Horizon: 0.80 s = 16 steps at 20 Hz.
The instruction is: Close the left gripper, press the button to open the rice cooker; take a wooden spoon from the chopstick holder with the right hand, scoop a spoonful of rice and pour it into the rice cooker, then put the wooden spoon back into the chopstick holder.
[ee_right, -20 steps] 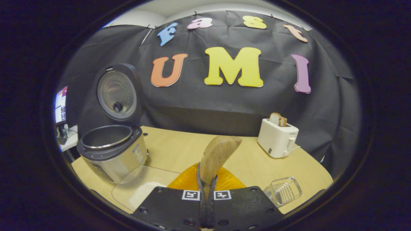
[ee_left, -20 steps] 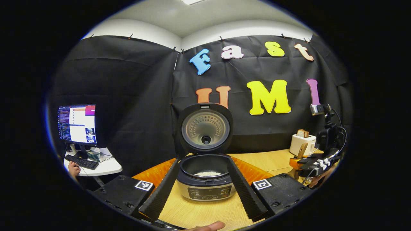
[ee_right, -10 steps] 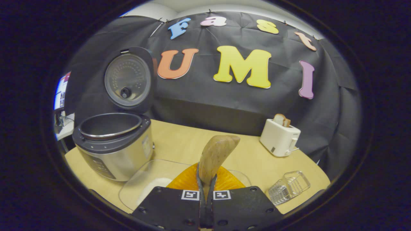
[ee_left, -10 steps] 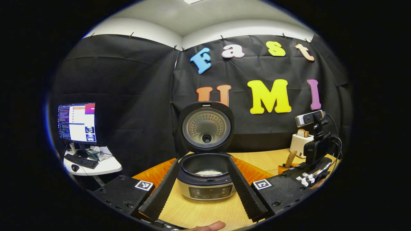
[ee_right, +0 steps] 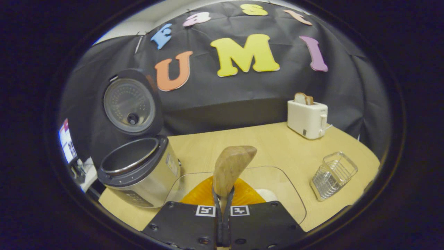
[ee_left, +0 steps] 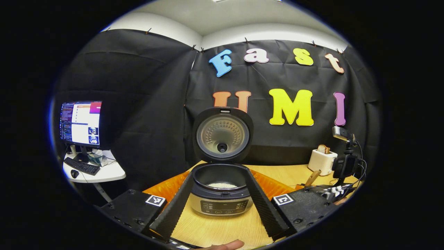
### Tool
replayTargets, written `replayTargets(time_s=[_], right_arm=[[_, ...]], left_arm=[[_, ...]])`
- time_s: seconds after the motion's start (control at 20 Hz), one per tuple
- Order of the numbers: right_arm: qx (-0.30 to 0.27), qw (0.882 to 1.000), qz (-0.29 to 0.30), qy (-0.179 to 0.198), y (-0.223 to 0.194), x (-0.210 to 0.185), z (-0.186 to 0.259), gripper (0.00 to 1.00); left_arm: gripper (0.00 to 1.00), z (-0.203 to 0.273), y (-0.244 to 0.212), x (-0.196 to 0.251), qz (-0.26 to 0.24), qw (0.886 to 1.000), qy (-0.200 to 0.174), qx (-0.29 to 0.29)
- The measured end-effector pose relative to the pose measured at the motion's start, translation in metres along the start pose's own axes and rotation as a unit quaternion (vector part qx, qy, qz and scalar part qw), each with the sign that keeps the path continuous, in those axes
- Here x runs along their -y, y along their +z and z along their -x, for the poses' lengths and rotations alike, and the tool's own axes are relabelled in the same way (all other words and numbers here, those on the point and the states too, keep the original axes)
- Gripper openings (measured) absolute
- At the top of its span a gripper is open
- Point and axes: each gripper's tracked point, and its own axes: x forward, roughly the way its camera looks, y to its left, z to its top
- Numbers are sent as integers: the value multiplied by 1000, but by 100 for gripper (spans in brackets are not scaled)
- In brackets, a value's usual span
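**Spoon in grip over the rice dish; cooker open, holder waiting at right**

Counter (ee_right: pixel 263 146): pale wood, spans the lower half of the right gripper view.

Rice cooker (ee_right: pixel 140 173): left of centre in the right gripper view, lid (ee_right: pixel 129 101) swung up and standing open. In the left gripper view a small patch of white rice (ee_left: pixel 222 185) lies on the floor of the inner pot (ee_left: pixel 220 176). The pot is otherwise bare.

Clear dish (ee_right: pixel 288 194): low, transparent, bottom centre of the right gripper view, just under the spoon. A pale mound at its near edge is probably rice; partly hidden, cannot be sure.

Chopstick holder (ee_right: pixel 333 172): wire basket, lower right, tilted back, nothing seen inside it. Well apart from the cooker.

Right hand-held gripper (ee_right: pixel 223 208): fingers pressed together on the handle of the wooden spoon (ee_right: pixel 230 168), bowl pointing up and away. No rice visible on the spoon face.

Left hand-held gripper (ee_left: pixel 220 201): fingers spread wide, framing the cooker, pinching nothing.

Risks, as judged:
- Thin handle in a narrow pinch: the spoon could pivot during a scoop or a tip and shed rice on the counter.
- The light dish may slide when pushed.
- The holder looks light and tilted; a spoon dropped in off-centre could tip it or miss.
- The raised lid is near any path to the pot.
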Motion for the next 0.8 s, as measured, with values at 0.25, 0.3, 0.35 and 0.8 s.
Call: replayTargets(time_s=[0.25,0.3,0.35,0.8], right_arm=[[-11,991,-133,13,-3,26,0,1],[-13,988,-151,21,-4,27,-1,1],[-13,985,-171,29,-6,28,-1,1],[-46,960,-261,87,-3,31,-19,1]], left_arm=[[97,-5,-11,7,-18,1000,-3,-17],[97,-5,-13,9,-18,1000,-5,-19],[97,-5,-13,13,-19,1000,-9,-20],[97,-6,-14,16,-13,999,-21,-20]])
